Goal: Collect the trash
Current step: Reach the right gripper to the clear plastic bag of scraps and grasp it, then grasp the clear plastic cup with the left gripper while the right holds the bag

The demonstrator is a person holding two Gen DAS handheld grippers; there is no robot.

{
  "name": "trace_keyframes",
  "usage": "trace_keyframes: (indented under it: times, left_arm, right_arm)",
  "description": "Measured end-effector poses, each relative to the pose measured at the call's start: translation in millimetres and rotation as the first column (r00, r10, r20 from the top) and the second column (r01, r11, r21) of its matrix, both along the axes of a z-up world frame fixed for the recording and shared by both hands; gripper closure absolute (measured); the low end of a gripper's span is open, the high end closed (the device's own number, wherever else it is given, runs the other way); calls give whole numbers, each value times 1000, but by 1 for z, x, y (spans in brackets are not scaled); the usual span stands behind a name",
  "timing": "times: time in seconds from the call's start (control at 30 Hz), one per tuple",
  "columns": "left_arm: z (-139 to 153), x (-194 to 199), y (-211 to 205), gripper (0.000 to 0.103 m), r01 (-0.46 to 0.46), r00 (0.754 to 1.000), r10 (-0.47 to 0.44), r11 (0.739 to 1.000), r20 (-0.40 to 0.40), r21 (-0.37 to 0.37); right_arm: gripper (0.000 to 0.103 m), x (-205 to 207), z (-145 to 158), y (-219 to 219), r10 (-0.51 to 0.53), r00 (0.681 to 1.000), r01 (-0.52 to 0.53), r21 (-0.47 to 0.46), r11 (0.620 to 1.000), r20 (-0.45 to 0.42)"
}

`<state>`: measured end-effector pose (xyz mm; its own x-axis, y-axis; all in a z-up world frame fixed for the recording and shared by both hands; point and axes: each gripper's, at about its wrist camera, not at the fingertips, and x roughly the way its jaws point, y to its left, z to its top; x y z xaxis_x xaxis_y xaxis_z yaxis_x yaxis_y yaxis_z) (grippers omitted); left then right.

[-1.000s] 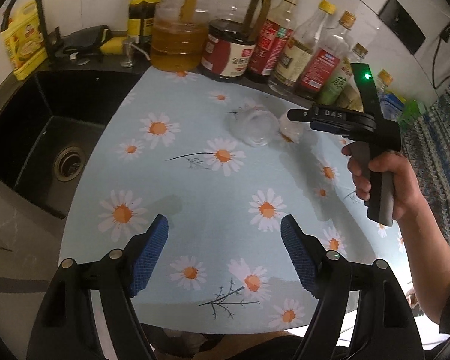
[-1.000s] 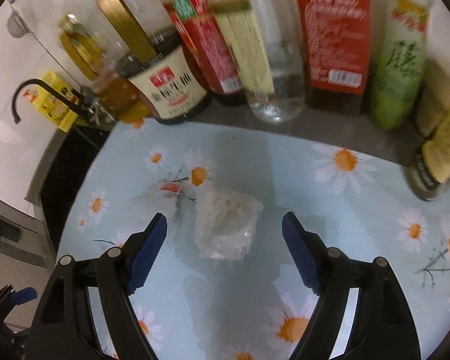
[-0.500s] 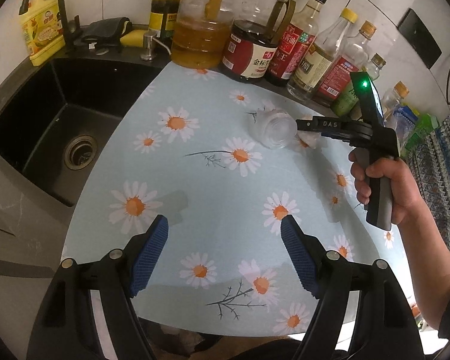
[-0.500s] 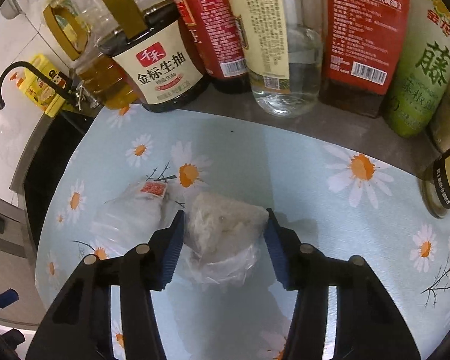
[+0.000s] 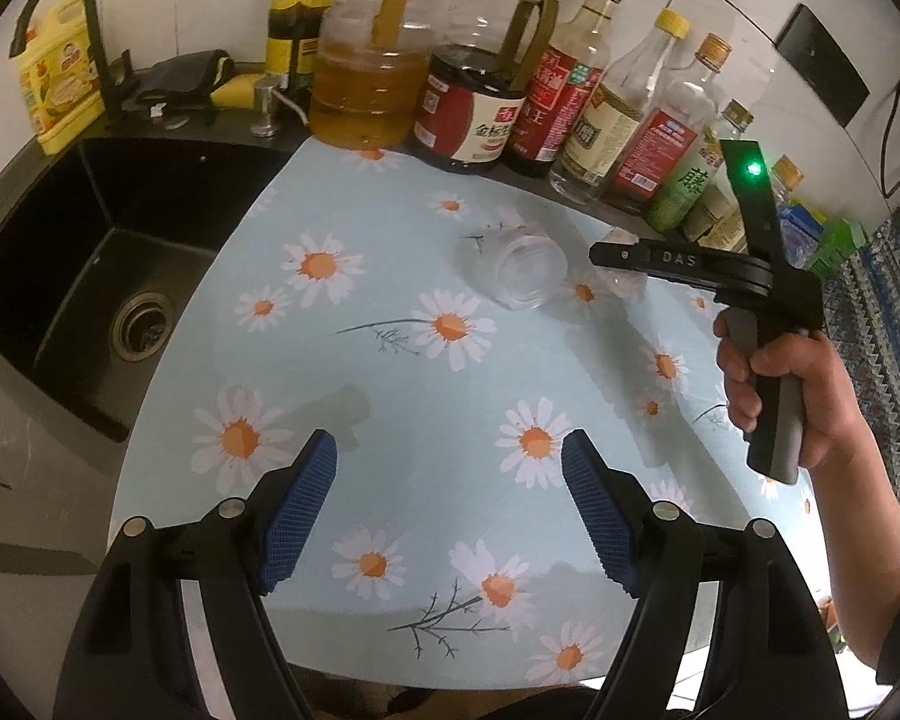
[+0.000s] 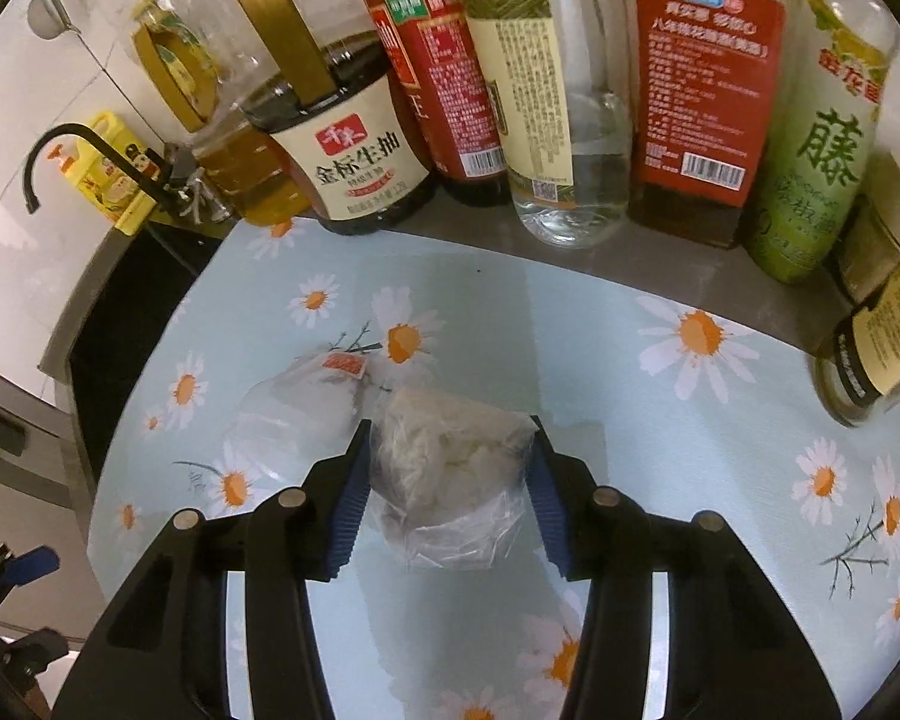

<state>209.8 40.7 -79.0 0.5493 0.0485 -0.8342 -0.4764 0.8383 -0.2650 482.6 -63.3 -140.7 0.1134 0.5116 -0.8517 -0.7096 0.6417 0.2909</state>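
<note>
A crumpled clear plastic wrap ball [image 6: 450,468] lies on the daisy-print table. My right gripper [image 6: 447,480] has both blue pads pressed against its sides, shut on it. Just left of it lies a clear plastic cup [image 6: 297,414] on its side, with a small red label. In the left wrist view the cup [image 5: 519,270] lies near the far edge, and the right gripper [image 5: 621,255] reaches in beside it from the right; the wrap [image 5: 624,282] barely shows under it. My left gripper [image 5: 450,498] is open and empty above the near table.
A row of sauce and oil bottles [image 6: 546,108] stands along the back edge, close behind the wrap. A black sink [image 5: 90,276] with a tap lies to the left. The table's near edge [image 5: 450,669] is below the left gripper.
The right gripper moved forward and closed its fingers onto the plastic wrap ball. The left gripper drew back and up a little, staying open.
</note>
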Motion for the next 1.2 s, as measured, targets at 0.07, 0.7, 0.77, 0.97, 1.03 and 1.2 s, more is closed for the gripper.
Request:
trace_keyframes:
  times: [0.07,0.7,0.77,0.97,1.03,1.2]
  left_arm:
    - [2,5,-1,28,12,1000,-12,1000,1,2]
    - [-5,91,-5,19,129,991,-127,990,-32,52]
    - [-8,104,-9,19,152,988,-150,987,-37,47]
    - [-22,146,-11,19,176,981,-170,983,-90,61]
    - [-28,158,-11,19,179,979,-172,982,-108,59]
    - [-44,183,-5,19,163,976,-150,984,-158,69]
  right_arm:
    - [54,-3,5,-7,-5,1000,5,11,1000,2]
    - [54,-58,21,-131,-97,995,100,162,982,-30]
    - [54,-59,17,-141,-106,993,113,169,979,-49]
    - [54,-67,12,-165,-120,990,132,185,974,-72]
    - [54,-69,12,-171,-118,989,133,195,972,-84]
    - [54,-71,8,-180,-111,988,132,201,971,-110]
